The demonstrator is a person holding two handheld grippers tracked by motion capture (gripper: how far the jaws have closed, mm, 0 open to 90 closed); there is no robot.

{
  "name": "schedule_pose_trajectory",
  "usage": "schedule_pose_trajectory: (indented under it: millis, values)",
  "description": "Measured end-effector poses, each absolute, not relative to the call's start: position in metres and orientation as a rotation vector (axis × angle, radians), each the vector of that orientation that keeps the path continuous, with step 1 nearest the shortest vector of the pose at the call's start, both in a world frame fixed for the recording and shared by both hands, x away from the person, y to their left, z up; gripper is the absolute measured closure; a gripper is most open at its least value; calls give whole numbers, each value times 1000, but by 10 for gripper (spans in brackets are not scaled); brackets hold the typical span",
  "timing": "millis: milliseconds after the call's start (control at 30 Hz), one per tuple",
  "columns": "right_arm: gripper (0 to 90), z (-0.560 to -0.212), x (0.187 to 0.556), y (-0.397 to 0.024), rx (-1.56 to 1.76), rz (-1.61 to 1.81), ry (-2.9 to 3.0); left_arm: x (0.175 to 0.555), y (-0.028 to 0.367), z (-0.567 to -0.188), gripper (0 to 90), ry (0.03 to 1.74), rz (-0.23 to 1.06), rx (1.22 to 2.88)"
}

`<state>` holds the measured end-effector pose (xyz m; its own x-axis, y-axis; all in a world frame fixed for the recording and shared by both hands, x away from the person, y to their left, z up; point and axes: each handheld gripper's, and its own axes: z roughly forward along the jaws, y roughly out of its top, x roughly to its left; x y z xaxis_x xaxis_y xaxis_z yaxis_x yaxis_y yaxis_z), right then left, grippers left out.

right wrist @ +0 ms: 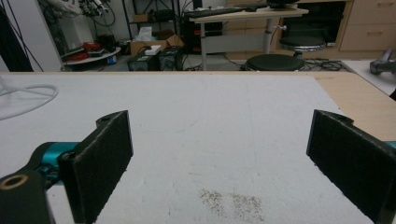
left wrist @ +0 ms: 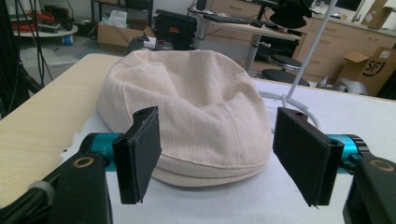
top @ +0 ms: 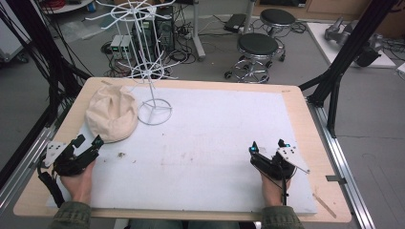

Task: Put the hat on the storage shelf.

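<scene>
A cream cloth cap [top: 112,113] lies at the table's left, crown up, beside the round foot of a white wire stand [top: 152,81]. My left gripper [top: 89,140] sits just in front of the cap's near edge, open, jaws wide apart and pointing at it. In the left gripper view the cap [left wrist: 191,112] lies beyond the two pads, untouched by them. At the right front of the table my right gripper [top: 267,145] is open too, with bare white mat between its jaws [right wrist: 219,154].
A white mat [top: 210,143] covers most of the wooden table [top: 305,109]. The stand's ring base [right wrist: 23,98] shows at the far left of the right gripper view. Black stools [top: 258,45] and black frame struts [top: 344,57] stand beyond the table.
</scene>
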<state>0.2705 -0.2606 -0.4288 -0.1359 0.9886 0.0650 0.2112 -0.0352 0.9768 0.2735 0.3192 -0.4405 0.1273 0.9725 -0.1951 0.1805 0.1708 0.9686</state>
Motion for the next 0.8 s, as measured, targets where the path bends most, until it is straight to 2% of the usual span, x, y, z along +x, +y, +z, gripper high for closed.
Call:
schedule_pose_trajectory:
  millis: [800]
  values:
    - [60,-429,271,-260,1342,1250,1463,274,319,-440,323,1293,857,1243]
